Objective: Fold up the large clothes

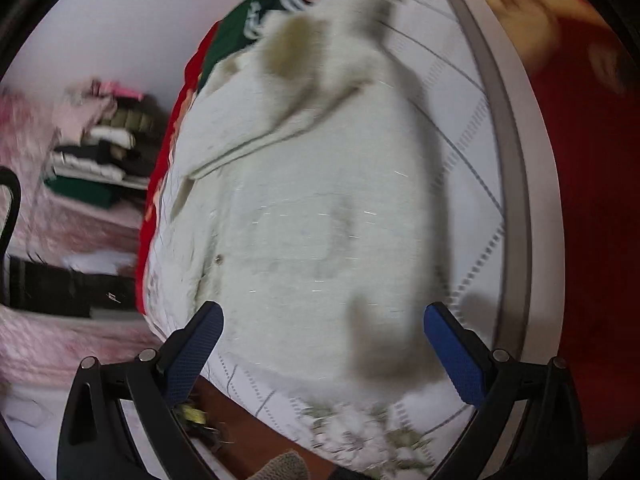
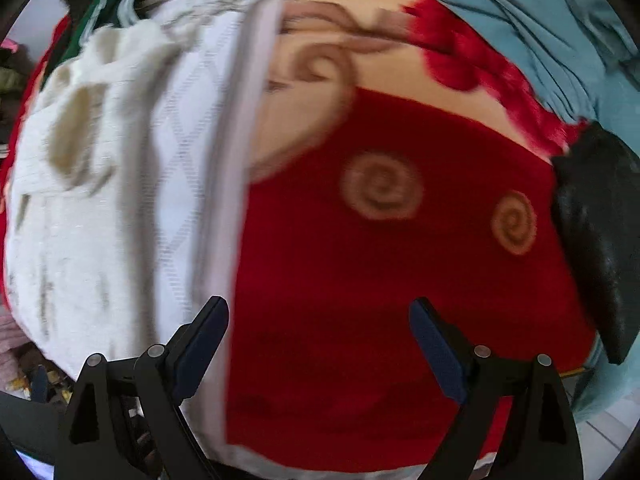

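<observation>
A large cream-white knitted garment (image 1: 312, 208) with a small button lies spread on a white quilted mat (image 1: 460, 92). My left gripper (image 1: 323, 316) is open and empty, hovering over the garment's near part. The garment also shows in the right wrist view (image 2: 76, 208), at the left. My right gripper (image 2: 318, 312) is open and empty, over the red blanket (image 2: 380, 300) just right of the mat's grey-trimmed edge (image 2: 236, 160). Both views are motion-blurred.
A dark green garment (image 1: 240, 28) lies at the mat's far end. A stack of folded clothes (image 1: 100, 152) sits on pink bedding (image 1: 44, 344) to the left. A light-blue cloth (image 2: 560, 32) and a black object (image 2: 596, 240) lie to the right.
</observation>
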Demonstrator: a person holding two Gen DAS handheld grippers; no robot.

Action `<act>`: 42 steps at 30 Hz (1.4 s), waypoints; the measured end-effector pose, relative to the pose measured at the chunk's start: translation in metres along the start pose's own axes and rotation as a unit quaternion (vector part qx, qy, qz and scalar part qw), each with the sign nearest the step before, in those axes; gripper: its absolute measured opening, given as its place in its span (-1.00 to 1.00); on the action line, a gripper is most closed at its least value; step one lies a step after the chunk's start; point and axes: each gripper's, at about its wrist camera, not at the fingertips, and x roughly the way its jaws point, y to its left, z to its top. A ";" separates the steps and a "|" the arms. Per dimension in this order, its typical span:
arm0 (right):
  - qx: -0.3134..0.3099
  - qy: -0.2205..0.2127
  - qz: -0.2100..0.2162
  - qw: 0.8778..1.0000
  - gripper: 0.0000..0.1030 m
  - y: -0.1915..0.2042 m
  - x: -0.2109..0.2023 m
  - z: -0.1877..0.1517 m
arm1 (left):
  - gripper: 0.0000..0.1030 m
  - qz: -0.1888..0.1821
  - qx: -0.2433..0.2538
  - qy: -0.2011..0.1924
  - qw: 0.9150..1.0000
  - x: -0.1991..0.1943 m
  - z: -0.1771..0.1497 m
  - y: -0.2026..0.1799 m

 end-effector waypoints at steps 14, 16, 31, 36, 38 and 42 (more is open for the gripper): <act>0.000 -0.005 0.150 0.989 0.81 0.017 0.054 0.076 | -0.74 -0.025 -0.136 0.054 0.989 0.073 0.029 0.062; 0.000 -0.014 0.221 0.975 0.81 0.038 0.061 0.093 | -0.78 -0.040 -0.151 0.041 0.987 0.067 0.029 0.073; 0.048 0.053 0.359 0.931 -0.03 0.194 0.094 0.165 | -0.81 -0.144 -0.216 0.019 0.966 0.068 0.028 0.164; 0.060 0.030 0.281 0.957 -0.41 0.209 0.055 0.154 | -0.81 -0.192 -0.223 0.007 0.956 0.077 0.022 0.212; 0.048 0.017 0.258 0.965 -0.42 0.229 0.023 0.150 | -0.81 -0.210 -0.240 0.006 0.948 0.083 0.017 0.242; 0.021 0.001 0.231 0.973 -0.43 0.292 -0.035 0.153 | -0.80 -0.251 -0.267 0.006 0.930 0.102 0.005 0.310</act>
